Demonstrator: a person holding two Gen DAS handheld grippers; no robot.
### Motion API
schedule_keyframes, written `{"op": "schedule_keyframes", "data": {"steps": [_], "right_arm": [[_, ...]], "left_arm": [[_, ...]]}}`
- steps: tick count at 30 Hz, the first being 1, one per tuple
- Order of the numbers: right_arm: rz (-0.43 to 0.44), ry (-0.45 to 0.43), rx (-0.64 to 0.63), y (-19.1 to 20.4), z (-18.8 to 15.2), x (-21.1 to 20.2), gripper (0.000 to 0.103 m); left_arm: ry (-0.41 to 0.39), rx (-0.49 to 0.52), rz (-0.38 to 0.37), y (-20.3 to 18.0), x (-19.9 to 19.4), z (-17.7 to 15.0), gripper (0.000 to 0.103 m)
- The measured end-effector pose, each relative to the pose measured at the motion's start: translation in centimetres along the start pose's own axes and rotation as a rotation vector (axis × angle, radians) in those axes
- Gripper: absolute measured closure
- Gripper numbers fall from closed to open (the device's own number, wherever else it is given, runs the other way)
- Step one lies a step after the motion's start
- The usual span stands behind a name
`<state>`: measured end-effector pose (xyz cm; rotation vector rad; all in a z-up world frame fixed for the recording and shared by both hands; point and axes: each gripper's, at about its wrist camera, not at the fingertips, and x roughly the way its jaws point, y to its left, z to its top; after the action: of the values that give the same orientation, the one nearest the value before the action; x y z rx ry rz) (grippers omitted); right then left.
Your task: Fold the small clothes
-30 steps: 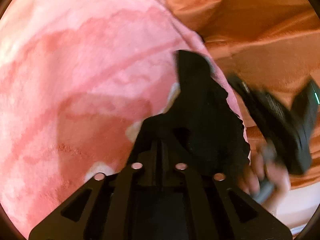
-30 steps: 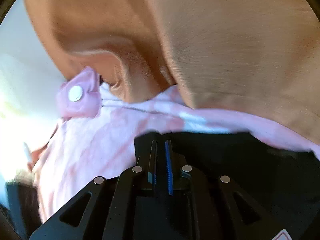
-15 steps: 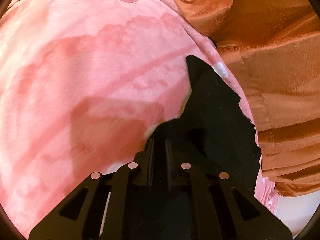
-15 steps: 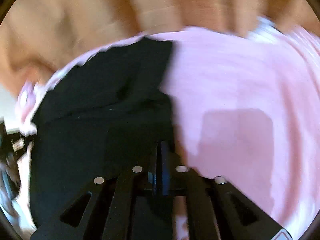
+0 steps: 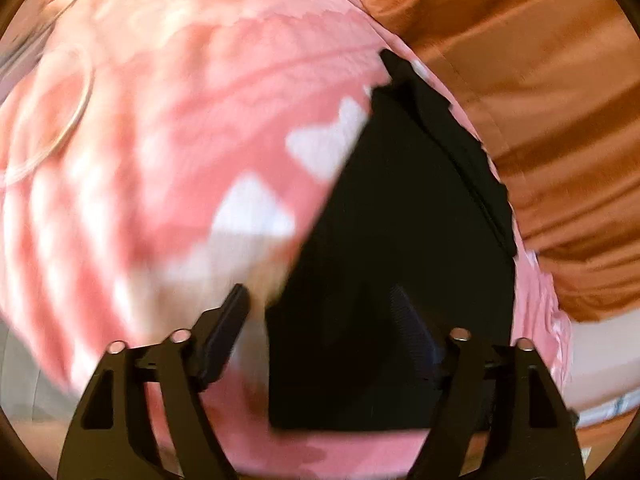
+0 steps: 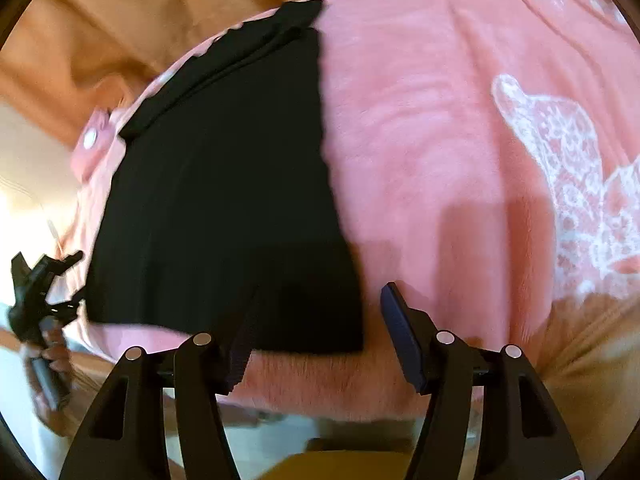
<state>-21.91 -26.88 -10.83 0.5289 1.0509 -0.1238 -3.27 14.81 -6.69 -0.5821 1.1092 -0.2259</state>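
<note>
Now I am letting go: my left gripper (image 5: 320, 322) is spreading, its jaws opening over the near left corner of the black cloth (image 5: 400, 240), one finger out on the pink blanket (image 5: 160, 140), the other over the cloth, neither pad pressing on it as far as I can see. The cloth lies flat on the blanket as a folded panel, near the blanket's edge where the orange fabric (image 5: 540, 100) begins. To do this release well, I judge I should lift straight off, so that no pad drags the top layer and undoes the fold, and check that the near edges lie square before the next fold.

My right gripper (image 6: 316, 328) is also opening, its jaws astride the cloth's near right corner; the left finger stands over the cloth, the right one over bare blanket. The same care applies here: clear the corner without snagging it.

What I cannot make out: both views are smeared, so the layers along the far edge read only as a dark band. Black on black hides how many folds there are and what garment this is. My left hand (image 6: 48, 356) shows small and blurred at the edge of the right view.
</note>
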Motion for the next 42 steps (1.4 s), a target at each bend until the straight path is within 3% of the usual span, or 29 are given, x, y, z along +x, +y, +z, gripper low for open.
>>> {"op": "schedule_keyframes", "data": {"steps": [3,4,5,6,7,8,9,10,12,15,20,24,28,30,32,36,39,42], "right_arm": [[0.013,-0.020,-0.016,0.5,0.0,-0.1,0.043],[0.025,-0.026,-0.013,0.3,0.1,0.0,0.050],[0.051,-0.038,0.000,0.1,0.4,0.1,0.064],[0.054,-0.042,0.012,-0.2,0.8,0.5,0.072],[0.049,-0.049,0.020,-0.2,1.4,1.0,0.091],[0.052,-0.050,0.026,0.0,1.8,1.5,0.096],[0.085,-0.052,0.048,-0.3,2.1,1.5,0.096],[0.105,-0.061,0.061,-0.7,2.2,1.0,0.097],[0.117,-0.106,0.056,-0.4,2.4,-0.7,0.098],[0.116,-0.158,0.024,-0.3,1.7,-4.1,0.098],[0.091,-0.167,-0.007,-1.4,-0.2,-8.0,0.099],[0.028,-0.108,-0.054,-2.5,-3.9,-10.6,0.099],[0.004,0.055,-0.126,-2.8,-8.9,-13.1,0.099],[0.006,0.109,-0.183,-2.3,-10.1,-14.2,0.099],[0.025,0.067,-0.218,-1.8,-8.3,-16.1,0.099],[0.171,-0.197,-0.173,-2.1,2.1,-18.3,0.099],[0.258,-0.274,-0.112,-2.2,10.3,-14.4,0.099],[0.264,-0.244,-0.030,-2.5,16.5,-8.3,0.099]], "left_arm": [[-0.017,0.020,-0.002,0.2,-0.6,-2.3,0.023],[-0.022,0.035,0.007,-0.1,-0.6,-2.6,0.024],[-0.028,0.042,0.021,-0.2,-0.6,-2.6,0.025],[-0.034,0.036,0.034,-0.4,-0.4,-2.4,0.033],[-0.033,0.032,0.035,-0.5,-0.2,-2.1,0.050],[-0.022,0.031,0.026,-0.6,0.2,-1.9,0.062],[0.006,0.020,0.015,-0.6,0.8,-1.7,0.089],[0.036,0.000,0.004,-0.4,1.3,-1.7,0.096],[0.038,-0.031,-0.008,-0.3,0.7,-2.1,0.096],[-0.006,0.018,-0.019,-1.5,-2.1,-3.0,0.097],[0.024,0.070,-0.028,-2.5,-6.1,-6.2,0.099],[0.083,0.106,-0.015,-1.7,-8.8,-10.5,0.099],[0.179,0.076,0.047,-0.1,-11.5,-15.7,0.099],[0.189,0.038,0.047,0.1,-12.7,-16.1,0.099],[0.127,0.051,0.023,-1.3,-14.1,-14.0,0.099],[-0.061,0.178,-0.064,-6.3,-13.7,-5.5,0.099],[-0.129,0.232,-0.067,-10.0,-8.9,1.5,0.099],[-0.124,0.223,-0.016,-12.4,-2.3,7.0,0.099]]}}
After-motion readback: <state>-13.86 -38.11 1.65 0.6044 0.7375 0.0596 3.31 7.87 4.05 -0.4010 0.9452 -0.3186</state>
